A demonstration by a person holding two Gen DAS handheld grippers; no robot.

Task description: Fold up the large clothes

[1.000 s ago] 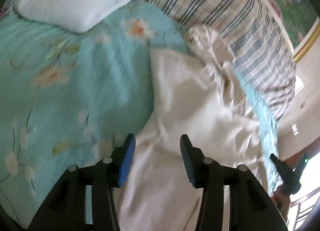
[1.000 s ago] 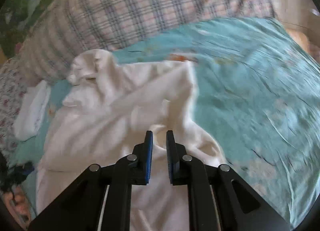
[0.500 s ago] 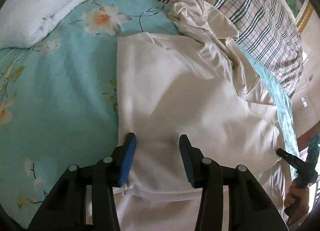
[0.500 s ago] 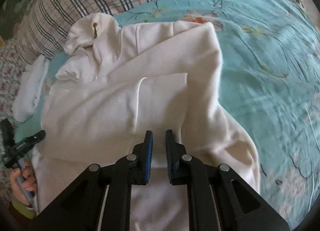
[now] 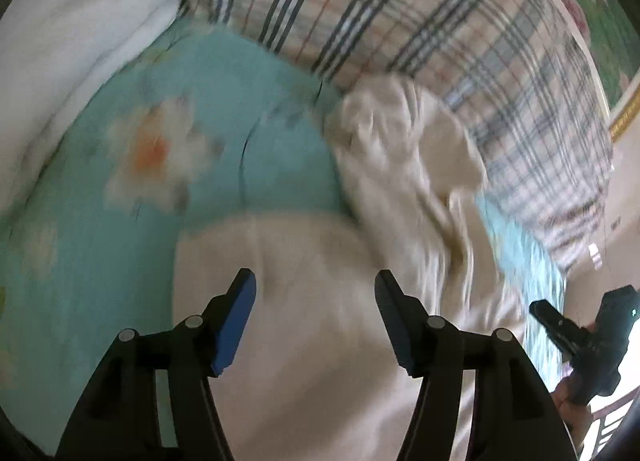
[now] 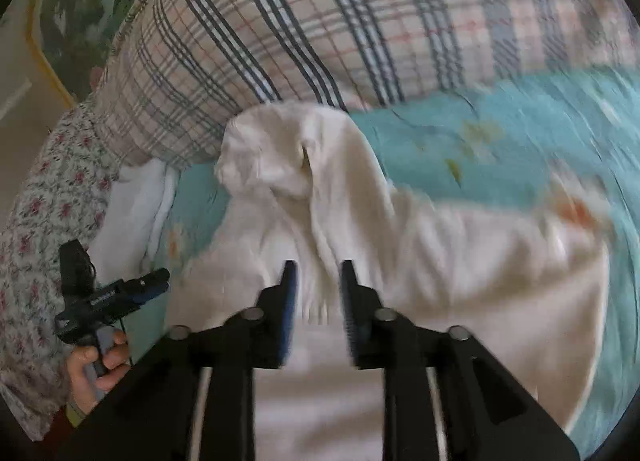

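Left gripper [image 5: 316, 285]: blue-padded fingers [image 5: 236, 321] spread wide, having just been opening, nothing pinched between them, only the flat body of a cream hooded sweatshirt [image 5: 320, 341] lying underneath. Right gripper [image 6: 318, 281]: fingers [image 6: 290, 301] parted by a narrow gap, also just opening, cream cloth visible through the gap but not clamped by the pads, as far as the blur allows.

Sweatshirt spread on a turquoise floral bedsheet [image 5: 100, 261], hem end near, crumpled hood [image 6: 280, 149] at the far end, resting just against a large plaid pillow [image 6: 320, 21]. One sleeve laid across the chest toward the right side, seemingly a first fold already made. Both frames smeared with motion blur, so finer creases and edges hard to read.

Further out: a white folded towel or blanket [image 5: 72, 33] at the far left of the bed, well apart from the sweatshirt; a small-flowered pink fabric [image 6: 48, 201] beside the left edge of the bed; a person's hand [image 6: 96, 365] wrapped around the left gripper's handle.

Likely reason for both sets of fingers standing unclamped above the cloth: released after laying a fold, free to find the next edge. Probable next need: a fresh hold on hem or side, fabric soft and prone to slip and bunch.
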